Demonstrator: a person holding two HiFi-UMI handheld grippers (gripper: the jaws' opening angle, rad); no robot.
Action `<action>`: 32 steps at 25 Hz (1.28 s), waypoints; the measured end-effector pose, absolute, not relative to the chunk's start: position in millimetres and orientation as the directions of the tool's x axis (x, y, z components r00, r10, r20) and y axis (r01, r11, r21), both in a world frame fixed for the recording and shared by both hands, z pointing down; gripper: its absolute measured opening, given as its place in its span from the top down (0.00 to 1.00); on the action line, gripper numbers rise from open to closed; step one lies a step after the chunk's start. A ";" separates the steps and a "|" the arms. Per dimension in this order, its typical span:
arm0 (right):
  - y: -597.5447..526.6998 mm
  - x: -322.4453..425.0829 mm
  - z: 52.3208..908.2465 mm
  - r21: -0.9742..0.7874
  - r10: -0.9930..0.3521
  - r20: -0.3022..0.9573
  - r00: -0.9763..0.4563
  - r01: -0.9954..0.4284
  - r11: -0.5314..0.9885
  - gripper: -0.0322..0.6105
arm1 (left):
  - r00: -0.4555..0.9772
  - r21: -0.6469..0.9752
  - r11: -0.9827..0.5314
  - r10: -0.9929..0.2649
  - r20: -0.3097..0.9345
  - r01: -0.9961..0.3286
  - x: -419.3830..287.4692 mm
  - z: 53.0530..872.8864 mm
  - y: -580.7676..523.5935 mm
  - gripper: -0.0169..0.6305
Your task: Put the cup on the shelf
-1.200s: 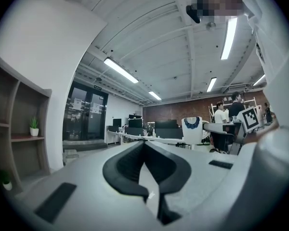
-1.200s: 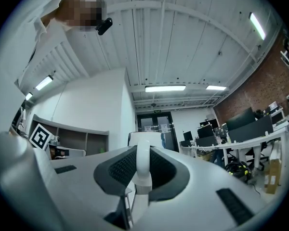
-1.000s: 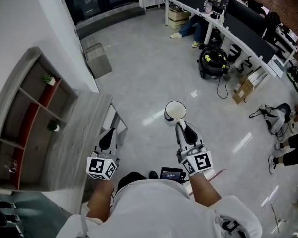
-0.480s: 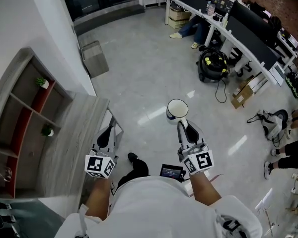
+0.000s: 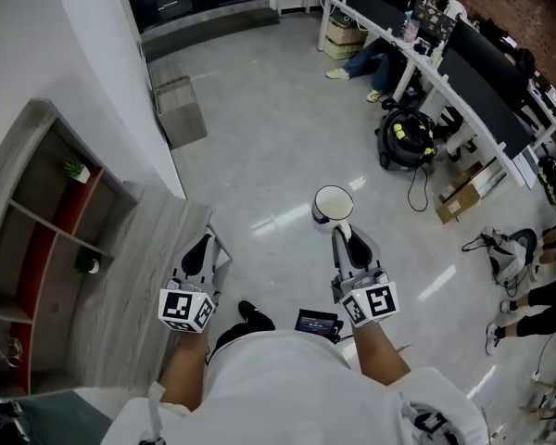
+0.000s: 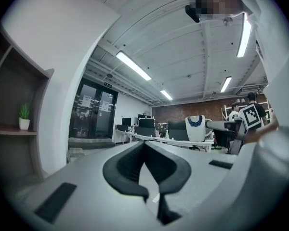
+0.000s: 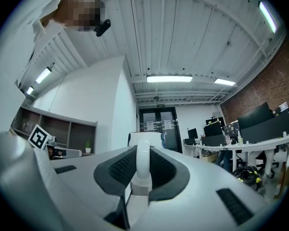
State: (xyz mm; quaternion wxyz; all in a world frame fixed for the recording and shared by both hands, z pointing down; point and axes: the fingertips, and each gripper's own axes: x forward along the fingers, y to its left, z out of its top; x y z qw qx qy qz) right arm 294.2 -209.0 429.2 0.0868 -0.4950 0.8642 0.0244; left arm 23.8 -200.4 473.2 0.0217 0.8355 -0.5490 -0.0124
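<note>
While right gripper (image 5: 342,234) clamps the cup (image 5: 331,205) by its handle (image 7: 142,167), left gripper (image 5: 199,251) is closed, empty. Cup likely rigid, light, breakable; handle hold suits.

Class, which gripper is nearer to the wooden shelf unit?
Left. The left gripper, shut and empty, hangs by the shelf unit at its edge; the right gripper, holding the cup by its handle, is farther right over the floor.

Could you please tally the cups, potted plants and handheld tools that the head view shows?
cup: 1
potted plants: 2
tools, left tool and right tool: 2
Total: 5
</note>
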 end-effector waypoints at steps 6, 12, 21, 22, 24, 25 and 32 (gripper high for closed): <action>-275.2 242.2 415.0 -0.032 -0.814 -0.189 -0.550 -0.825 0.565 0.83 | 0.327 0.051 -0.327 -0.945 -0.005 -0.944 -28.9 466.0 -247.6 0.96; -331.4 162.4 418.2 -0.025 -0.745 -0.171 -0.645 -0.753 0.657 0.83 | 0.220 0.077 -0.219 -0.976 0.002 -0.973 -100.4 479.0 -270.2 0.96; -378.4 33.3 406.1 -0.021 -0.593 -0.188 -0.783 -0.600 0.799 0.83 | -0.006 0.102 0.006 -1.000 -0.003 -0.995 -212.1 482.7 -254.6 0.96; -380.9 20.1 405.1 -0.020 -0.572 -0.190 -0.798 -0.579 0.815 0.83 | -0.034 0.103 0.034 -0.999 -0.001 -0.994 -222.3 483.6 -249.3 0.96; -385.5 -6.2 404.8 -0.023 -0.531 -0.191 -0.825 -0.537 0.843 0.83 | -0.087 0.100 0.087 -0.996 0.006 -0.991 -242.7 485.9 -238.9 0.96; -387.5 -19.0 405.0 -0.026 -0.511 -0.191 -0.838 -0.516 0.856 0.83 | -0.113 0.098 0.113 -0.994 0.009 -0.989 -252.9 486.8 -233.9 0.96; -397.5 -103.0 410.3 -0.040 -0.339 -0.199 -0.919 -0.338 0.940 0.83 | -0.339 0.106 0.341 -0.940 0.032 -0.934 -312.4 495.8 -190.8 0.96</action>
